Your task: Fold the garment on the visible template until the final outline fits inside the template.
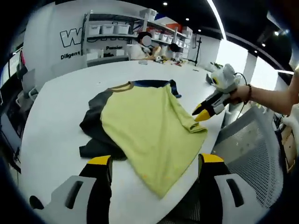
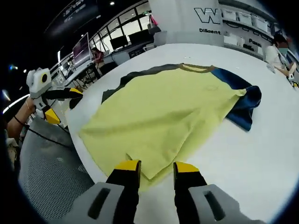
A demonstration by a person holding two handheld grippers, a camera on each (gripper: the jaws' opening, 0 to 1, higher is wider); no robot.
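Yellow garment spread on the white table, both your grippers off it.

Garment point(image 1: 149, 126) lies mid-table point(image 1: 60, 107). Your left gripper point(image 1: 154, 163) gapes empty at 6 o'clock. Your right gripper point(image 2: 156, 170), jaws apart, hovers at the hem; it shows at 3 o'clock in the left gripper view.

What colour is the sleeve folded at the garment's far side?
Blue: the sleeve shows best in the right gripper view, beside the yellow-green body.

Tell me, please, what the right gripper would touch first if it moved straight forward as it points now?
Most likely the near hem of the yellow garment, lying just ahead of the open right gripper on the white table.
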